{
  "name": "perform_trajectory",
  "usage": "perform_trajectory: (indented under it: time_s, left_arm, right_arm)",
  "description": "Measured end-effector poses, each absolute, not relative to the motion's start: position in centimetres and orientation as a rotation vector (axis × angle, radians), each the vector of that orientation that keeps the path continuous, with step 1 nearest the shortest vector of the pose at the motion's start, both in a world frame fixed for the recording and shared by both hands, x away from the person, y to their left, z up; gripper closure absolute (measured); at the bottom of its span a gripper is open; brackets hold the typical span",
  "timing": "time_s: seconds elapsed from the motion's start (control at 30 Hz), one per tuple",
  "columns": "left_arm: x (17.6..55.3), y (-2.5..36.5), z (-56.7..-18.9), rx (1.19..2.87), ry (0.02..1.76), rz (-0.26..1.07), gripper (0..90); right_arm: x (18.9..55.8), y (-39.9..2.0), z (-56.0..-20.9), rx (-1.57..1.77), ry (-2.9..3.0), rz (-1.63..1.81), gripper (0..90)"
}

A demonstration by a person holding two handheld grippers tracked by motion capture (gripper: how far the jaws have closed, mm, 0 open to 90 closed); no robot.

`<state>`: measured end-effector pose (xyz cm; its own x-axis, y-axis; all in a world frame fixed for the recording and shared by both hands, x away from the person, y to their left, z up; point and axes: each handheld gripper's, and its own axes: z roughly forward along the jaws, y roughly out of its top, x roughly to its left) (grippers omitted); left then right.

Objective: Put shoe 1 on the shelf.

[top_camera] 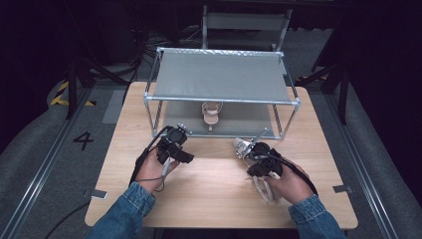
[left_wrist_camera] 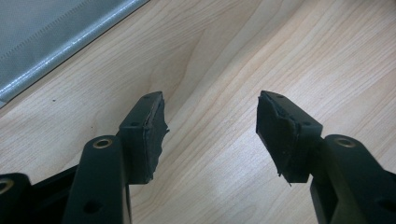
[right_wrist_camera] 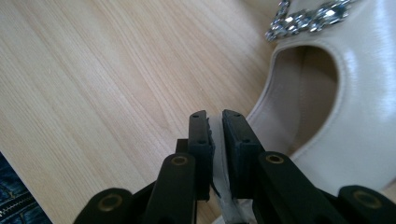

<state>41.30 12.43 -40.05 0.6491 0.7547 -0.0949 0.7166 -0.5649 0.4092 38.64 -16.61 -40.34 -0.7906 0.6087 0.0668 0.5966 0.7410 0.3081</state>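
A cream high-heeled shoe (right_wrist_camera: 345, 107) with a jewelled trim lies on the wooden table (top_camera: 214, 189) at the right, its toe (top_camera: 241, 146) pointing toward the rack. My right gripper (right_wrist_camera: 215, 122) is shut on the shoe's thin side edge; in the high view that right gripper (top_camera: 259, 157) sits over the shoe. A second cream shoe (top_camera: 211, 112) stands on the lower shelf of the metal rack (top_camera: 221, 74). My left gripper (left_wrist_camera: 210, 123) is open over bare wood, nothing between its pads; the left gripper (top_camera: 175, 144) hovers just in front of the rack's left leg.
The two-tier rack with grey fabric shelves occupies the far half of the table; its lower shelf edge (left_wrist_camera: 51, 37) lies close to my left gripper. A grey chair (top_camera: 246, 25) stands behind the table. Bare wood stretches between and in front of the hands.
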Motion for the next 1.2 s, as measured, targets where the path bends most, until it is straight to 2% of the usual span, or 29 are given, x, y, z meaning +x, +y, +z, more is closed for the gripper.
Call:
perform_trajectory:
  time_s: [0.4,0.63,1.1,1.2]
  left_arm:
    - [41.3,12.4,-40.1,2.461,1.153,0.125,43.0]
    - [41.3,12.4,-40.2,2.459,1.156,0.122,43.1]
    - [41.4,12.4,-40.4,2.465,1.156,0.112,43.2]
    - [41.4,12.4,-40.4,2.464,1.157,0.114,43.2]
  right_arm:
    - [38.5,-19.2,-37.3,1.034,2.781,0.59,82.3]
    - [39.7,-21.9,-36.2,1.124,2.692,0.642,82.0]
    - [41.6,-25.1,-37.2,1.302,2.593,0.647,81.3]
    - [41.6,-25.2,-37.3,1.306,2.587,0.648,76.4]
